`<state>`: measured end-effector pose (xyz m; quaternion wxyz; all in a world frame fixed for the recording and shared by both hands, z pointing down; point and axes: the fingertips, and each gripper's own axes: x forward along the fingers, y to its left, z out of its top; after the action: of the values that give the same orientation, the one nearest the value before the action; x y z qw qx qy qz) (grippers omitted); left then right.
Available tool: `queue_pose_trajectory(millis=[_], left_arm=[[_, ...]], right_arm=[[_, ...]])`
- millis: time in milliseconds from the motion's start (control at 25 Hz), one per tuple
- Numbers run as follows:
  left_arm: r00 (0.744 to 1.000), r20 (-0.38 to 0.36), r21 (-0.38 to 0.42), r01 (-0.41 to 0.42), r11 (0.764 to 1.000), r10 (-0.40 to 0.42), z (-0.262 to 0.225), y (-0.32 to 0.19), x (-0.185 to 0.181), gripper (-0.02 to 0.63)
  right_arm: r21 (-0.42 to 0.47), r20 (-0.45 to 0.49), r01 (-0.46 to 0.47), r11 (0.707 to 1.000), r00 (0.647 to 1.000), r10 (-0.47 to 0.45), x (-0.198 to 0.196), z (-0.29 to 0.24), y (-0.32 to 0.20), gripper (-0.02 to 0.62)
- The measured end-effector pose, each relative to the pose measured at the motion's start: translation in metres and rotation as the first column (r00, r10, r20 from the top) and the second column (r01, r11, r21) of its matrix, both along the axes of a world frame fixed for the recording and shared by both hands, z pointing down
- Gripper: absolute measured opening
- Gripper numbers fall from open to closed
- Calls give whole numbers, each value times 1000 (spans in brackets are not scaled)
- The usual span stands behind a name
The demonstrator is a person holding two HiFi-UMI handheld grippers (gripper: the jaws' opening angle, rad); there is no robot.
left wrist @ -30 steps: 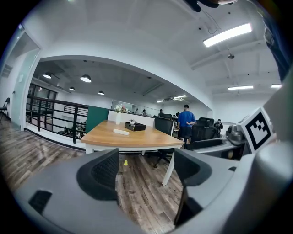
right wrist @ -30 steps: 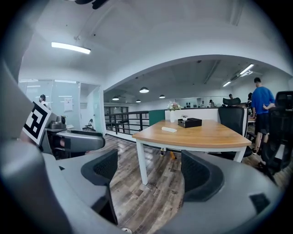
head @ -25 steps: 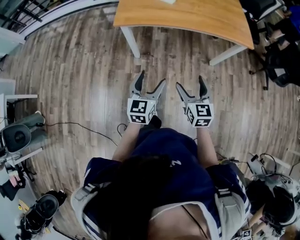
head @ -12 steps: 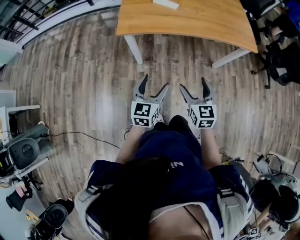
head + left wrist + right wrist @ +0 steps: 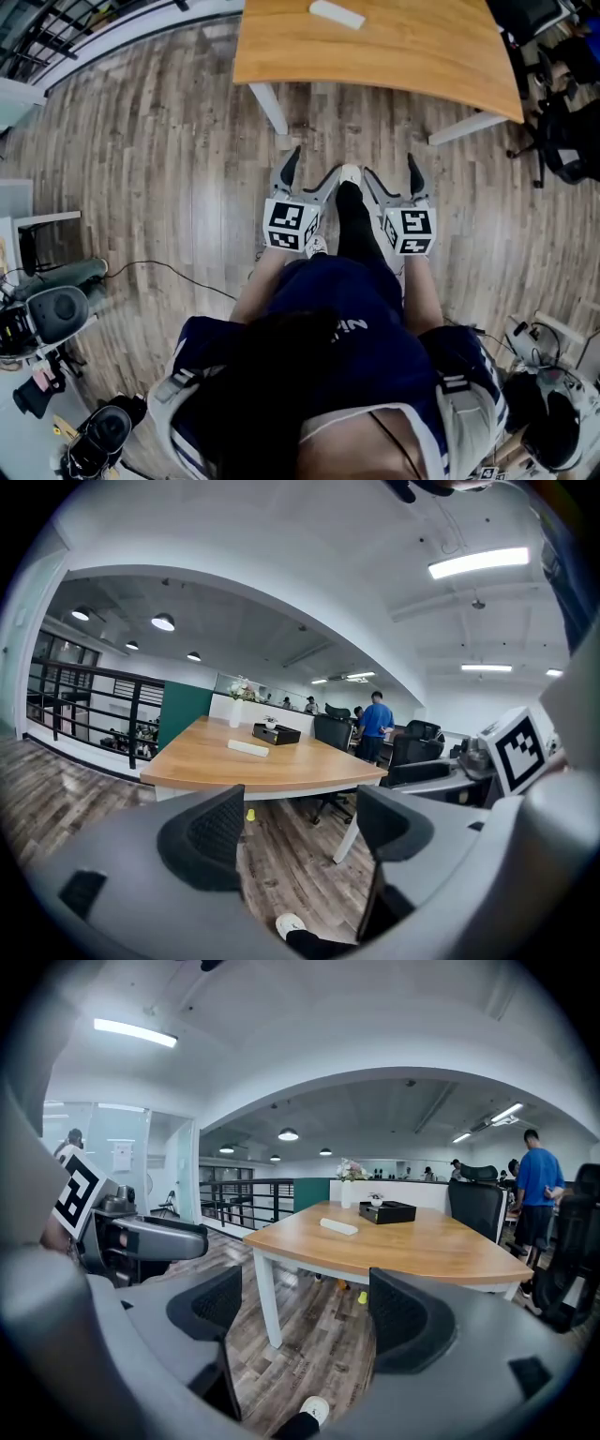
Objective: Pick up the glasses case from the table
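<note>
The glasses case (image 5: pixel 336 14) is a slim white case lying on the wooden table (image 5: pixel 422 47) at the top of the head view. It also shows as a glasses case (image 5: pixel 247 748) in the left gripper view and a glasses case (image 5: pixel 338 1226) in the right gripper view, far ahead of both jaws. My left gripper (image 5: pixel 309 164) and right gripper (image 5: pixel 390 167) are held side by side over the floor, short of the table's near edge. Both are open with nothing between their jaws. A leg and white shoe (image 5: pixel 349 175) show between them.
A black box (image 5: pixel 276 733) and a white vase (image 5: pixel 234 711) stand on the table beyond the case. White table legs (image 5: pixel 267 108) reach the wood floor. Office chairs (image 5: pixel 562 122) stand at the right. A person in blue (image 5: pixel 539 1180) stands far behind. A cable (image 5: pixel 178 272) and equipment (image 5: pixel 47 314) lie left.
The table has come closer and shows more of its top, and the white case has come into view. A leg has stepped forward between the grippers. Both grippers stay open.
</note>
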<state>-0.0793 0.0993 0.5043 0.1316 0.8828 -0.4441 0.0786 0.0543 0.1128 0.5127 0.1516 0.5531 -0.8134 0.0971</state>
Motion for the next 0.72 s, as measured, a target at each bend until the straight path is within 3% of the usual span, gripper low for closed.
queue_pose_trajectory(millis=[160, 560, 720], left_arm=[[1000, 6, 5, -2, 1000, 2, -7, -34, 6, 357], [989, 47, -15, 140, 990, -139, -8, -151, 18, 357], [982, 56, -13, 183, 983, -182, -9, -192, 25, 357]], right_arm=[[-3, 3, 20, 1000, 1000, -20, 11, 1, -48, 417], [-23, 8, 188, 982, 982, -188, 10, 1, -189, 417], [-37, 0, 215, 976, 977, -215, 18, 2, -236, 407]])
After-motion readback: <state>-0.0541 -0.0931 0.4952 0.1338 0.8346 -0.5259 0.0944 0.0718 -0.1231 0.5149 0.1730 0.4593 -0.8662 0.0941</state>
